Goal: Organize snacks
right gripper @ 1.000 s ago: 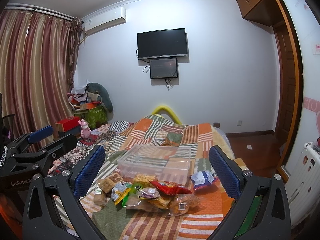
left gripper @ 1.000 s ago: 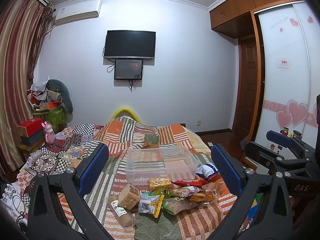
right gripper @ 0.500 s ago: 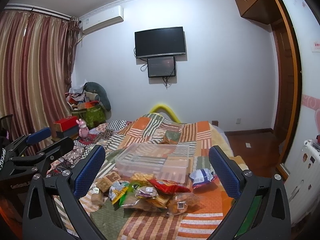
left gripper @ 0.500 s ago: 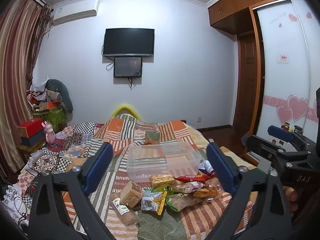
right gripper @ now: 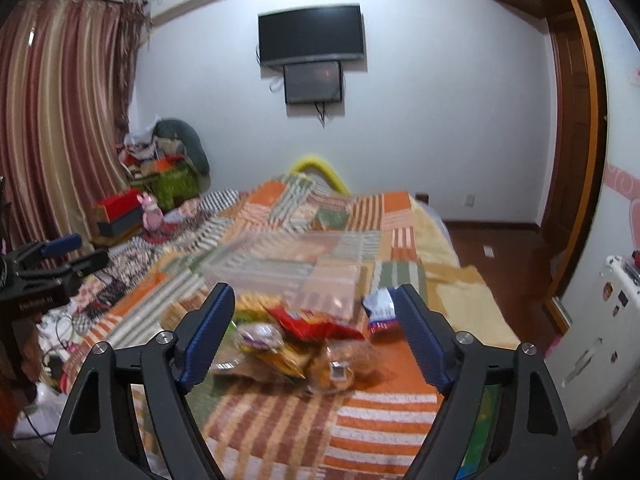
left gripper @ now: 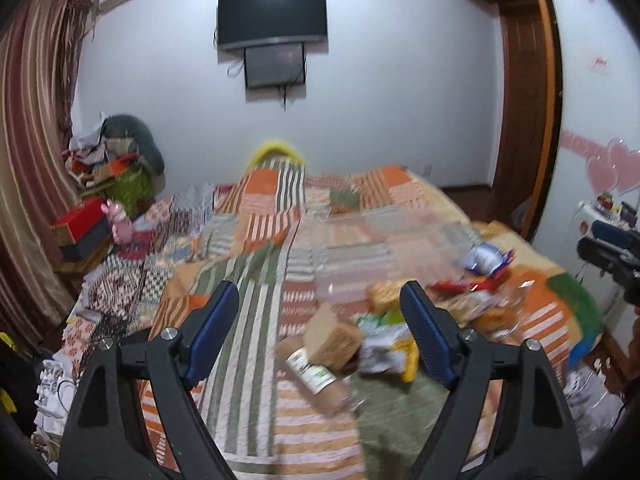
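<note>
Both grippers are narrowing on nothing: the left gripper [left gripper: 320,322] is facing the brown loaf packet [left gripper: 333,339] lying just right of centre, while the right gripper [right gripper: 314,320] is framing the red packet [right gripper: 316,322] nearer it.

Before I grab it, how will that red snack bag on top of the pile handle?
The red snack bag looks crinkly and puffed, so probably light and floppy. Its glossy film may slip between pads. Perched on the pile, it could slide off if nudged.

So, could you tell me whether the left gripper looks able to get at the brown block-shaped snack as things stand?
Probably yes. The left gripper, fingers apart and empty, faces the brown block-shaped snack, which lies on top at the pile's near-left edge, leaning on a labelled tube pack. Nothing covers it.
</note>
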Motion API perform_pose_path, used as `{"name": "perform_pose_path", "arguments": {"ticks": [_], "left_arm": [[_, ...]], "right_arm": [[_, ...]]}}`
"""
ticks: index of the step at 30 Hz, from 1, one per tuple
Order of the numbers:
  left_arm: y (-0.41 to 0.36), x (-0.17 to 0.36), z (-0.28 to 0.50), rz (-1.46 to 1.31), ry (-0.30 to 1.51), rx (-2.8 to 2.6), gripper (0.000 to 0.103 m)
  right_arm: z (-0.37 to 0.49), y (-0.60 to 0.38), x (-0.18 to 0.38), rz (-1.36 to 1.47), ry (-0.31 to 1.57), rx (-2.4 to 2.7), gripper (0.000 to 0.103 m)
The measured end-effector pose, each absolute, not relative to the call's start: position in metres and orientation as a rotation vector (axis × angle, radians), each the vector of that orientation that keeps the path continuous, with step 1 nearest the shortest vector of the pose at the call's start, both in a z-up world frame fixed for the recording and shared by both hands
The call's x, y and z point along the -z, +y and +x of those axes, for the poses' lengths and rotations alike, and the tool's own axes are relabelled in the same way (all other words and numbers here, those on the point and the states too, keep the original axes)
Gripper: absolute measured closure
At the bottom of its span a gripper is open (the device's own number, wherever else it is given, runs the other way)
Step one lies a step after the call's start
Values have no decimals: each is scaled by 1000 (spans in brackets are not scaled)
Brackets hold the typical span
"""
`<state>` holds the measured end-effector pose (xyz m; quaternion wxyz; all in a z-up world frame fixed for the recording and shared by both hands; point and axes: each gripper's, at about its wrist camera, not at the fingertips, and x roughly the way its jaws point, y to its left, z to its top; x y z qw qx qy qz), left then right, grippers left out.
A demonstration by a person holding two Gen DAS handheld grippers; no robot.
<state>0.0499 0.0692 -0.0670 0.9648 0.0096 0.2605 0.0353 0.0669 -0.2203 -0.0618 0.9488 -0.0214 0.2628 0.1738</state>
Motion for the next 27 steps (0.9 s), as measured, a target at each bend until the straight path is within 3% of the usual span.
{"name": "perform_pose_path", "arguments": {"ticks": [14,27], "left_arm": [[94,174,103,-76,852,-44,20],[106,224,132,-103,975,-66,20]], "right_arm": [[100,-224,119,-65,800,-321,24],[125,-229,142,2,923,-303,24]]}}
